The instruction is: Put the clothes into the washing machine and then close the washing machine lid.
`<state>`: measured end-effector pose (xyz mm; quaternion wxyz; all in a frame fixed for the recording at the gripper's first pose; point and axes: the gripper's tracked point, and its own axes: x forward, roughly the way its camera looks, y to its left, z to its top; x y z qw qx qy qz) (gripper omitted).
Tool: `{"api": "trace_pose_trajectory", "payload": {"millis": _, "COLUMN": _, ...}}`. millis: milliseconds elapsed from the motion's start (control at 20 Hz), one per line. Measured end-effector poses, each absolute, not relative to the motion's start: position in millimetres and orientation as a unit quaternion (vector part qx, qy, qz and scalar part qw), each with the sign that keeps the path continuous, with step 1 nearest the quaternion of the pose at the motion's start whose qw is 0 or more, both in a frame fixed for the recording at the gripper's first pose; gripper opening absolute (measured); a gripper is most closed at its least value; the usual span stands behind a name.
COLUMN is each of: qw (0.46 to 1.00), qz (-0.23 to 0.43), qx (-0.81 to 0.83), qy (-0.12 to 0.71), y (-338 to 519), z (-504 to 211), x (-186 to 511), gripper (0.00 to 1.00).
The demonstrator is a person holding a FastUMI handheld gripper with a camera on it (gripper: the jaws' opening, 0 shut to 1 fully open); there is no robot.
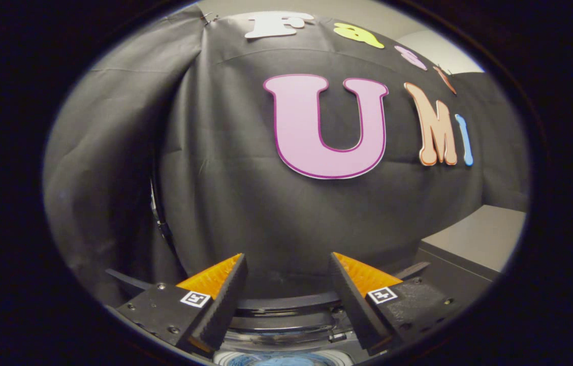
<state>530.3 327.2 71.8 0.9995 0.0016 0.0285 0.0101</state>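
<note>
Here the washing machine [286, 325] lies low between the claw's fingers, at about six o'clock from the claw [286, 269]. What shows of it is a set of dark curved rims, a clear band under them, and, lower down, a pale ring with something blue [279, 362] inside. That blue may be cloth already in the drum, but too little of it shows to be sure. The curved rims could belong to the lid or to the mouth of the tub; which one, I cannot tell, so I cannot say whether the lid stands up or lies down.

The claw is released: its two fingers stand well apart, with nothing between them, and they touch nothing. They point over the machine toward the black cloth wall [246, 193] at twelve o'clock, not down into the opening.

A grey desk [474, 239] sits at about three o'clock, beyond the right finger, with a dark box edge below it.

Judging from this, the loading looks done or nearly so, and the lid is the step at hand. The coming move turns on one thing: the machine is below and just ahead of the fingers, so the claw must tip down toward six o'clock to reach any rim.
</note>
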Motion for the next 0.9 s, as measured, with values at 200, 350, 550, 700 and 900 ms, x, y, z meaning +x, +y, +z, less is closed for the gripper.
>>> {"api": "trace_pose_trajectory", "payload": {"millis": 200, "qw": 1.0, "qz": 0.01, "qx": 0.0, "qy": 0.027, "y": 325.3, "z": 70.4, "x": 521.7, "gripper": 0.97}}
{"api": "trace_pose_trajectory", "payload": {"millis": 350, "qw": 1.0, "qz": 0.013, "qx": 0.0, "qy": 0.02, "y": 324.7, "z": 69.4, "x": 513.4, "gripper": 0.97}}
{"api": "trace_pose_trajectory", "payload": {"millis": 550, "qw": 1.0, "qz": 0.018, "qx": -0.001, "qy": 0.013, "y": 323.9, "z": 67.8, "x": 503.7, "gripper": 0.97}}
{"api": "trace_pose_trajectory", "payload": {"millis": 700, "qw": 1.0, "qz": 0.026, "qx": 0.001, "qy": 0.012, "y": 324.0, "z": 64.8, "x": 495.6, "gripper": 0.97}}
{"api": "trace_pose_trajectory", "payload": {"millis": 900, "qw": 0.999, "qz": 0.025, "qx": -0.002, "qy": 0.02, "y": 323.2, "z": 60.7, "x": 488.2, "gripper": 0.97}}
